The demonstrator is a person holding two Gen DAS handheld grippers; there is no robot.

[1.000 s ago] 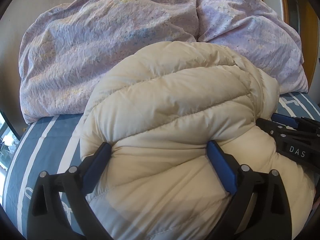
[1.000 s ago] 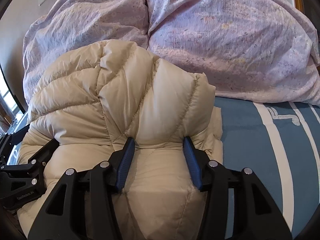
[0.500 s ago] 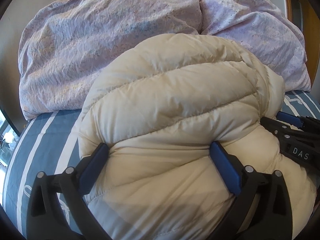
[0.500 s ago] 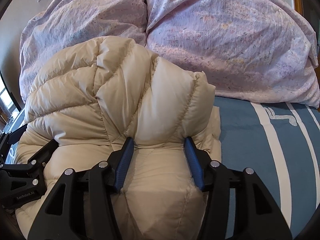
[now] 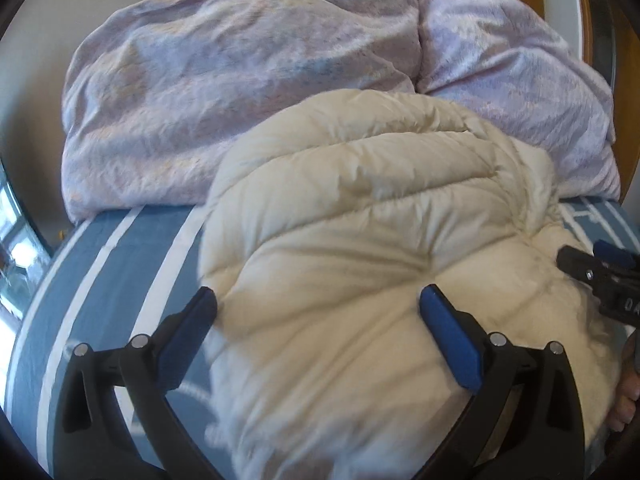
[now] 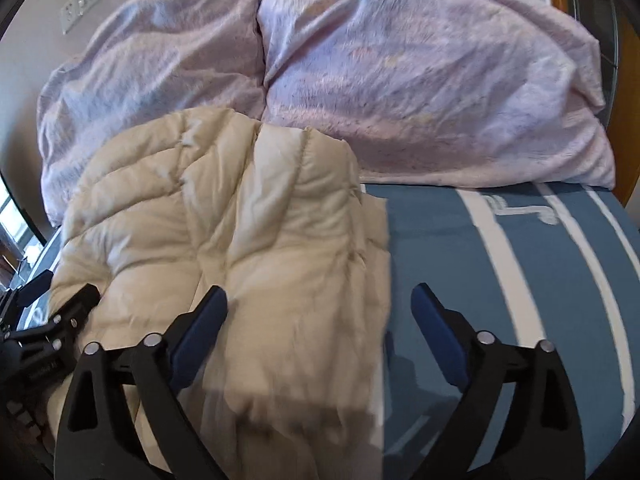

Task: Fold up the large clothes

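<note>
Across the middle of both wrist views, cream puffer jacket [image 5: 360, 264] heaped in a thick folded bundle on the blue striped bed sheet [image 6: 520, 280], far edge up against the lilac duvet [image 5: 240, 100] filling the upper half of each frame

Left tongs [image 5: 318, 320]: spread wide at the bottom of the left wrist view, one blue pad [image 5: 448, 340] lying against the quilted fabric at lower right, the other off the jacket's edge over the sheet at lower left; nothing pinched, though motion blur leaves light contact unclear

Right tongs [image 6: 320, 324]: jaws opening, now wide apart at the bottom of the right wrist view; left pad [image 6: 200, 328] over the jacket, right pad over bare sheet, jacket's right edge running between them, no grip on it

Judged as the release just after a fold, bundle left to sit by itself

Risks from here:
- springing open of the puffy layers once unpressed, down filling pushing the top flap back up
- snagging of slick shell fabric on a pad during withdrawal, dragging the fold askew
- sliding of the top layer toward the left of the frame, smooth nylon on nylon
- clash of the two tongs, close together at the right edge of the left wrist view

Also in view: part of a hand [image 5: 628, 392] at lower right of the left wrist view, wall socket plate [image 6: 82, 2] at upper left of the right wrist view
</note>
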